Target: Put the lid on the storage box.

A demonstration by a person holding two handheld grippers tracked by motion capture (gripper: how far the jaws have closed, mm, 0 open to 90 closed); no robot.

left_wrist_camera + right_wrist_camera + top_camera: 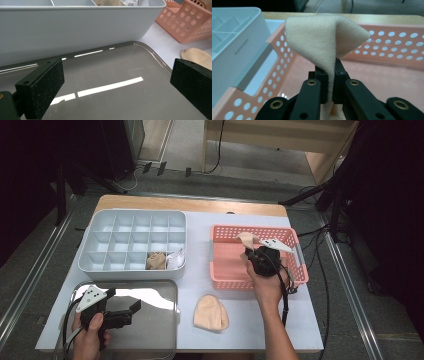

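Observation:
My right gripper (pixel 248 249) hangs over the pink perforated basket (pixel 222 270) and is shut on a beige sock (pixel 322 40), whose folded cloth stands up above the jaws. The same beige sock (pixel 246 239) shows at the gripper's tip in the high view. A second beige sock (pixel 211 312) lies flat on the white table in front of the basket. My left gripper (pixel 131 309) is open above the metal tray (pixel 160 320), its jaws wide apart with nothing between them. The grey divided box (pixel 95 245) holds a beige sock (pixel 156 260) and a white sock (pixel 175 260) in its front right cells.
The grey box wall (pixel 75 27) rises just beyond the metal tray (pixel 112 75). A corner of the pink basket (pixel 185 22) and the flat beige sock (pixel 197 56) lie to the right. Cables and stands surround the table on the floor.

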